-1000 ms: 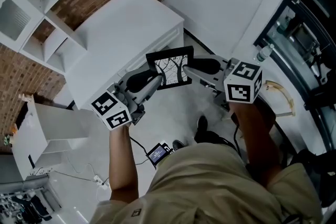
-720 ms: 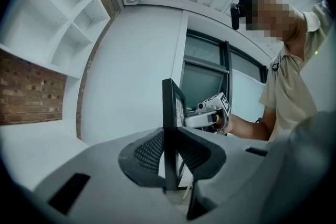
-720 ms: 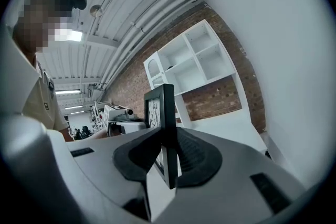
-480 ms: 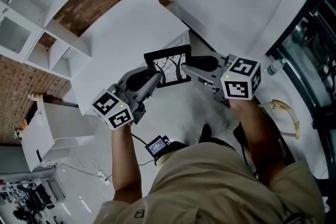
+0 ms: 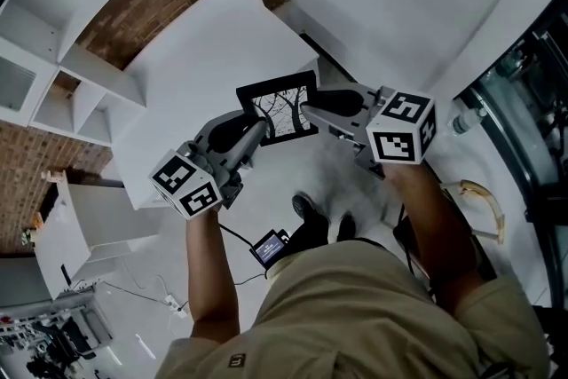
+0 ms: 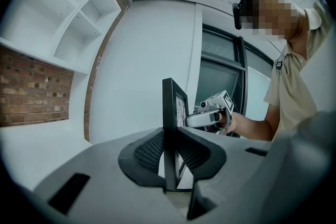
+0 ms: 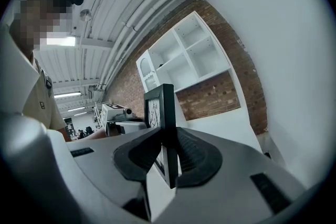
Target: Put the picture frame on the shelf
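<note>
Holding the black rectangular picture frame (image 5: 282,109) by both sides, you have it in the air near the corner of the white cabinet top (image 5: 204,49), below the white open shelf unit (image 5: 93,67). Your left gripper (image 5: 259,128) pinches its left edge and your right gripper (image 5: 307,112) pinches its right edge. The frame stands upright, with its picture side turned back towards you. The picture shows black bare branches on white.
</note>
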{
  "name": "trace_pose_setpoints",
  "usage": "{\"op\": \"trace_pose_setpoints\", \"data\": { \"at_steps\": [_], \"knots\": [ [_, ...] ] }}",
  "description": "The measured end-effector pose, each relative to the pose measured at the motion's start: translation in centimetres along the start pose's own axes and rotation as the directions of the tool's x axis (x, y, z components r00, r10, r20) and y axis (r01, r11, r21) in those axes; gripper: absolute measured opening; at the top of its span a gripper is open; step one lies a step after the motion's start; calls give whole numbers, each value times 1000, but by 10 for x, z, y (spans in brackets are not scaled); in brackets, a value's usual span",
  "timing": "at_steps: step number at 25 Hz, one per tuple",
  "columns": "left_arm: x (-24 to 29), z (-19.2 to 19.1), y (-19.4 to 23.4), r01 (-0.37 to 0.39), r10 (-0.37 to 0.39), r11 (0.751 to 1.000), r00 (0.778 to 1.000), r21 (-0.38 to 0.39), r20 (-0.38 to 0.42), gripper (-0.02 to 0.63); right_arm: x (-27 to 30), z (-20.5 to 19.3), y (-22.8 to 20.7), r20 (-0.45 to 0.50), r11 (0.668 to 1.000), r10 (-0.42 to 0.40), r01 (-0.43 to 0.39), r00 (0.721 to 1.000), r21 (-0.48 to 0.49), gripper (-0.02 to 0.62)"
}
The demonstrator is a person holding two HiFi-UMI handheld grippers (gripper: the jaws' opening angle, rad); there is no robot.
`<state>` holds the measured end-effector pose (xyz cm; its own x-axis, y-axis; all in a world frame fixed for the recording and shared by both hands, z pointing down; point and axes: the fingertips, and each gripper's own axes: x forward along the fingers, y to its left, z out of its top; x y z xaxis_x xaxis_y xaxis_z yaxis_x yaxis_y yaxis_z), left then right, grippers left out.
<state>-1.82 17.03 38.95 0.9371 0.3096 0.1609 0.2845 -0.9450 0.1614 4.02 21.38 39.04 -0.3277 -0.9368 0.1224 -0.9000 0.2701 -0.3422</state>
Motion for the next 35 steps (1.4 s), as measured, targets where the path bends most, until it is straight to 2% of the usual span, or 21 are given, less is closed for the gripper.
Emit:
{"op": "trace_pose_setpoints", "data": {
  "at_steps": [4,11,17,24,31,35],
  "knots": [
    [9,2,17,30,-30,999,999,27,15,80,8,3,-14,-3,999,-39,39,999,-12,83],
    [21,36,125,65,-66,998,997,14,47,80,84,54,-78,-24,995,-99,99,995,-21,83],
    [29,39,169,70,-70,998,996,-3,52,80,115,64,-108,-31,992,-122,122,992,-11,83],
    [57,52,223,19,-16,998,999,-53,41,80,142,89,-162,-61,996,-83,84,995,10,83],
    [106,61,257,-90,91,994,996,-63,9,80,146,104,-227,-73,999,23,-21,997,29,83],
    [144,70,331,-155,155,982,988,-105,-5,80,187,127,-302,-112,996,78,-72,991,56,83]
  ]
}}
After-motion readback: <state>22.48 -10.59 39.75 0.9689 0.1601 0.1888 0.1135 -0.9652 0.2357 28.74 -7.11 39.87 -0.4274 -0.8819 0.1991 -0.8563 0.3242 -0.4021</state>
